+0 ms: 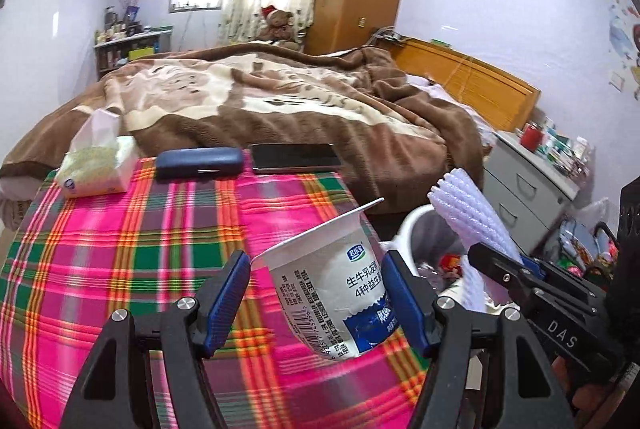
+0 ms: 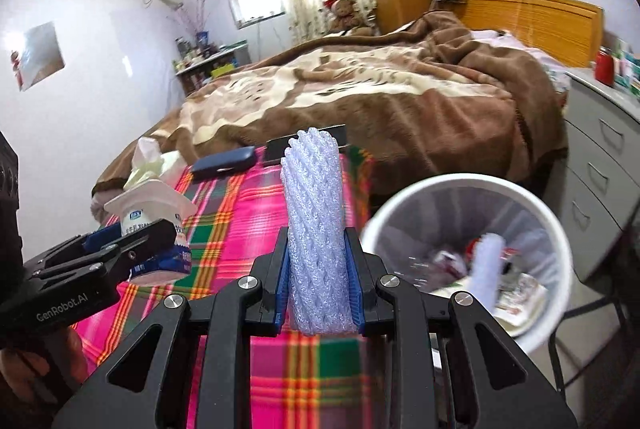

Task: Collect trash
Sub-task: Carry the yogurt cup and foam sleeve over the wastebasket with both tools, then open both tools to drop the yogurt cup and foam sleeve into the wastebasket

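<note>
A white yogurt cup [image 1: 328,289] with a blue label hangs tilted above the plaid tablecloth [image 1: 120,249], and my left gripper [image 1: 316,257] is shut on it. The right wrist view shows that cup [image 2: 146,207] clamped in the left gripper [image 2: 152,233] at the left. My right gripper [image 2: 319,235] is shut on an upright white foam net sleeve [image 2: 316,213]. In the left wrist view the sleeve [image 1: 468,213] and right gripper [image 1: 500,269] are at the right, over the white trash bin [image 1: 412,221]. The bin [image 2: 460,185] stands beside the table's right edge, holding wrappers and another foam sleeve [image 2: 486,269].
At the table's far edge lie a tissue pack [image 1: 96,165], a dark blue case [image 1: 200,163] and a phone [image 1: 296,157]. A bed with a brown blanket [image 1: 280,97] lies beyond. Grey drawers [image 2: 600,169] stand right of the bin.
</note>
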Action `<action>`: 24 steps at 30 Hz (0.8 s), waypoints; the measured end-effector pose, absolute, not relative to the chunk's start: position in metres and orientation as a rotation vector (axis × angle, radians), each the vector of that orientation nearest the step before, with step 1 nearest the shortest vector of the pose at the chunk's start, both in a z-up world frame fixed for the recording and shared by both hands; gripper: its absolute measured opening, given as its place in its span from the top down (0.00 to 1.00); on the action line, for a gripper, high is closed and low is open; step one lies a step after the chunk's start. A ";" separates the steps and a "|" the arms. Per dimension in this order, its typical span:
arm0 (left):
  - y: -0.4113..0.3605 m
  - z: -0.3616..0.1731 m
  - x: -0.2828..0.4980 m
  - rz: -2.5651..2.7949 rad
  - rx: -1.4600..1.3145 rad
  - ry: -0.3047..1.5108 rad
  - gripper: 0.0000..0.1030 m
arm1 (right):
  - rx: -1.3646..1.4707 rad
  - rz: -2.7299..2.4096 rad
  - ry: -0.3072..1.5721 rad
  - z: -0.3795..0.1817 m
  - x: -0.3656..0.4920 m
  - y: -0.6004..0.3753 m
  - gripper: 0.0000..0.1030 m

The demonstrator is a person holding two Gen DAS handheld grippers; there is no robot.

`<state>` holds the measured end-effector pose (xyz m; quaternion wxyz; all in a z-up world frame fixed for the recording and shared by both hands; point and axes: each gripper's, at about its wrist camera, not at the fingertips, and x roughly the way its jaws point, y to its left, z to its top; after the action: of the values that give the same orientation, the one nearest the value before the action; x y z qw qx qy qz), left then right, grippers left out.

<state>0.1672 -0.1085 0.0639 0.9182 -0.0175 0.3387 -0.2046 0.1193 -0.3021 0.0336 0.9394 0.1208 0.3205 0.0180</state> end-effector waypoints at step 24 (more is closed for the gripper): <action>-0.267 0.034 0.171 -0.637 0.082 0.799 0.33 | 0.334 -0.229 0.763 -0.007 0.092 -0.419 0.75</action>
<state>0.1708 -0.2673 0.0344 0.8715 0.0390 0.3821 -0.3049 0.0921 -0.4188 -0.0066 0.9081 0.1617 0.3699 -0.1110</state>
